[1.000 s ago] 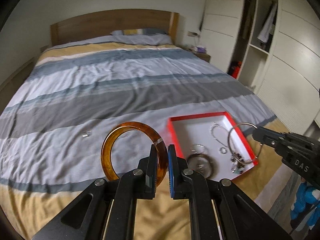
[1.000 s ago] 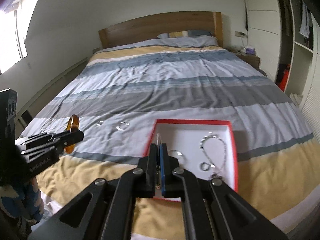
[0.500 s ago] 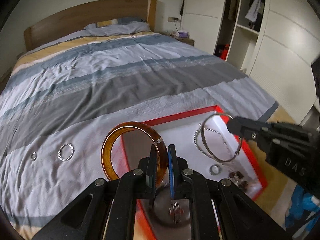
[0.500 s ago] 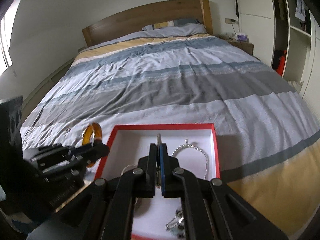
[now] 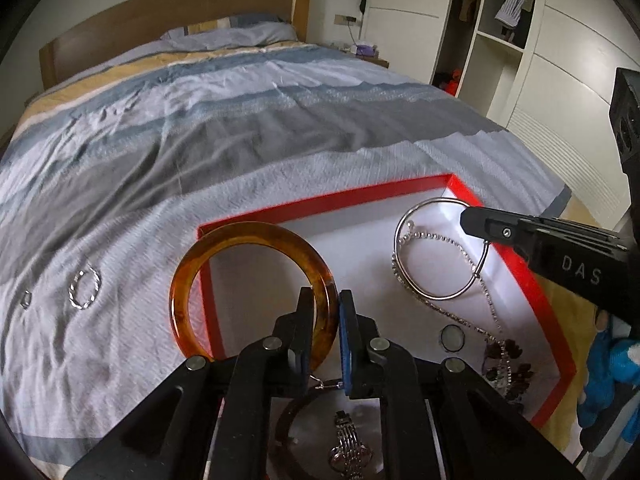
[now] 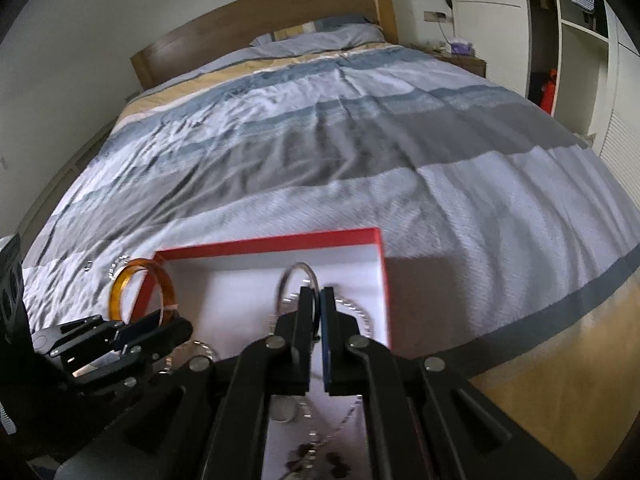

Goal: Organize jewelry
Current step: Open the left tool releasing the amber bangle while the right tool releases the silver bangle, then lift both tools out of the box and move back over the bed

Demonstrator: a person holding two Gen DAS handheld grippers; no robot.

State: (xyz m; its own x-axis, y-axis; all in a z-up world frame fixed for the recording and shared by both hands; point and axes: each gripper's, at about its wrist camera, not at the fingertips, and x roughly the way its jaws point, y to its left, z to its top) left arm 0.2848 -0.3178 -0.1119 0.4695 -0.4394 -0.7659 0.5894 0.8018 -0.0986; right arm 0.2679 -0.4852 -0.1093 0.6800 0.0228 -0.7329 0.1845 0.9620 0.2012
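Right now my left claw point(image 5: 325, 322) is clamped on the lower right part of the amber bangle point(image 5: 250, 288), holding it upright over the left rim of the red tray point(image 5: 520, 276), half above the tray's white floor and half above the bed point(image 5: 200, 140). My right claw point(image 6: 317, 312) is pinched shut on the thin silver bangle point(image 5: 440, 248), which hangs over the tray's far right corner, above a beaded silver chain point(image 5: 464, 256) lying inside. Also in the tray, toward its near edge, I see a small ring point(image 5: 452, 338), a dark beaded piece point(image 5: 506, 364) and a metal-strapped watch point(image 5: 350, 448); part of that edge is hidden by my left claw. Out on the bed, left of the tray, a twisted silver hoop point(image 5: 84, 290) and a tiny ring point(image 5: 26, 299) lie close together on the pale stripe of the cover.
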